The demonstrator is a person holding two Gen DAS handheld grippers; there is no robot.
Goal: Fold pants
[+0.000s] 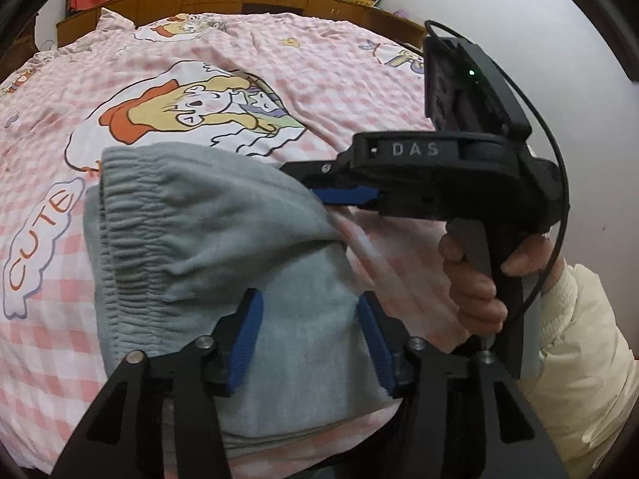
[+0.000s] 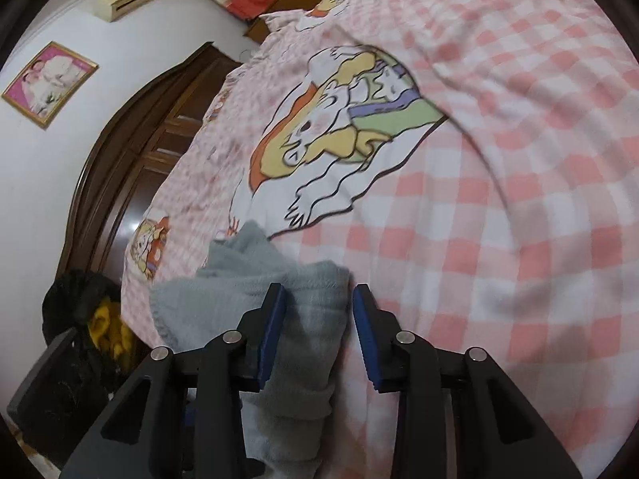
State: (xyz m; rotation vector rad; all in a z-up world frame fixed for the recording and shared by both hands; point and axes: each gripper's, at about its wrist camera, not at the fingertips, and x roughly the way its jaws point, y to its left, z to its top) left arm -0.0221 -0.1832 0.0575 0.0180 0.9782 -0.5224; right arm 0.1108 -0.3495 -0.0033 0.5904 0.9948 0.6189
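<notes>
Softly bunched grey fleece pants on checked quilt.

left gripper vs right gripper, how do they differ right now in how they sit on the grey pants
The left gripper hovers over the broad folded body of the grey pants, near the elastic waistband; the right gripper straddles a narrow bunched edge. The left gripper's jaws stand wider apart than the right gripper's. Both are open, with blue pads, over the pink checked bedcover.

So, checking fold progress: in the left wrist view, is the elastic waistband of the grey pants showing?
Yes, the gathered elastic waistband of the grey pants lies exposed on the pink checked bedcover.
</notes>
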